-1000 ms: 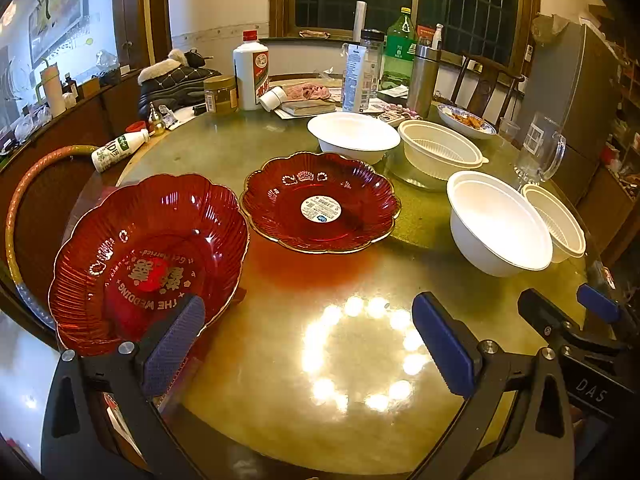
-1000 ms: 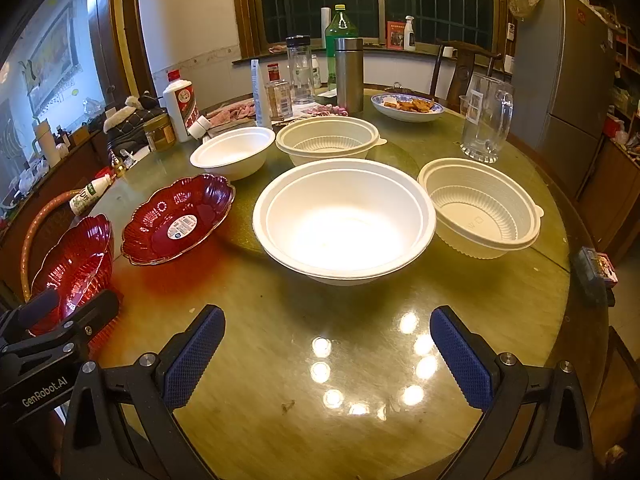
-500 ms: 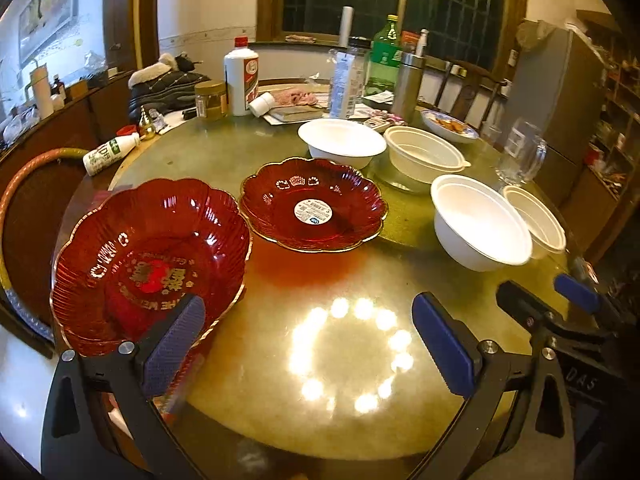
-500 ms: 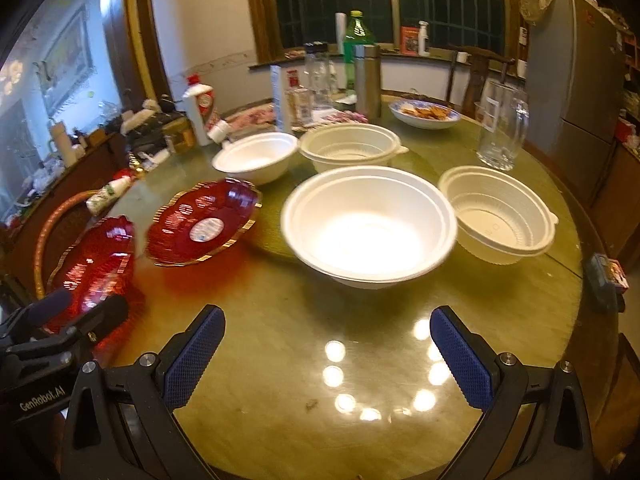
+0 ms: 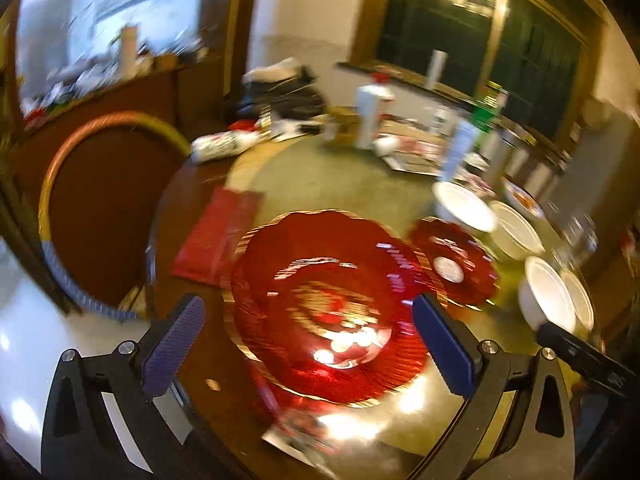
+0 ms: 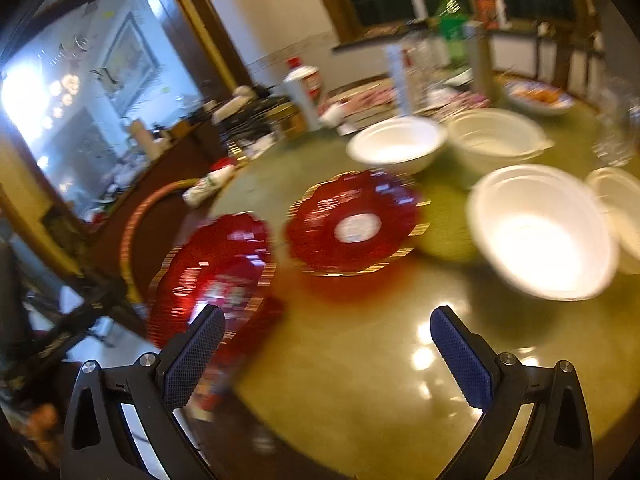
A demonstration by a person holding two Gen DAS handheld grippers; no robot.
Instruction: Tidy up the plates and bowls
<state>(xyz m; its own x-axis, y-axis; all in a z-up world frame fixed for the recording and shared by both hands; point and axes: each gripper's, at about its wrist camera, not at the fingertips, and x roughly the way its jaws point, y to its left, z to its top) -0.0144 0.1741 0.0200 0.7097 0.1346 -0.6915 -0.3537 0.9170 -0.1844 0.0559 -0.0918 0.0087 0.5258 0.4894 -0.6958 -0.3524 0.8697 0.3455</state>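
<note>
Both views are smeared with motion blur, so fine detail is lost. The left gripper [image 5: 308, 344] has its two blue-padded fingers spread wide with nothing between the pads; seen along them, the large red scalloped plate with a gold rim [image 5: 332, 312] fills the gap, lying on the near left part of the round glossy yellow-green table [image 5: 320, 176]. Whether the pads touch the plate cannot be told through the blur. Just to its right and a little farther lies a smaller red scalloped plate with a white round label at its centre [image 5: 454, 266], its edge close beside the large one. Farther right stand white bowls: a far white bowl [image 5: 464, 206], a white ribbed bowl [image 5: 516, 228] beside it, and a nearer large white bowl [image 5: 546, 294] with another white ribbed bowl [image 5: 578, 300] just behind it. A flat red packet [image 5: 218, 236] lies on the table's left edge, beside a round-backed wooden chair [image 5: 108, 216]. The right gripper [image 6: 326, 356] is likewise wide open and empty, above bare table near the front edge, with the large red plate at its left finger. A white bottle with a red cap [image 5: 372, 116] and other bottles crowd the far side.
</note>
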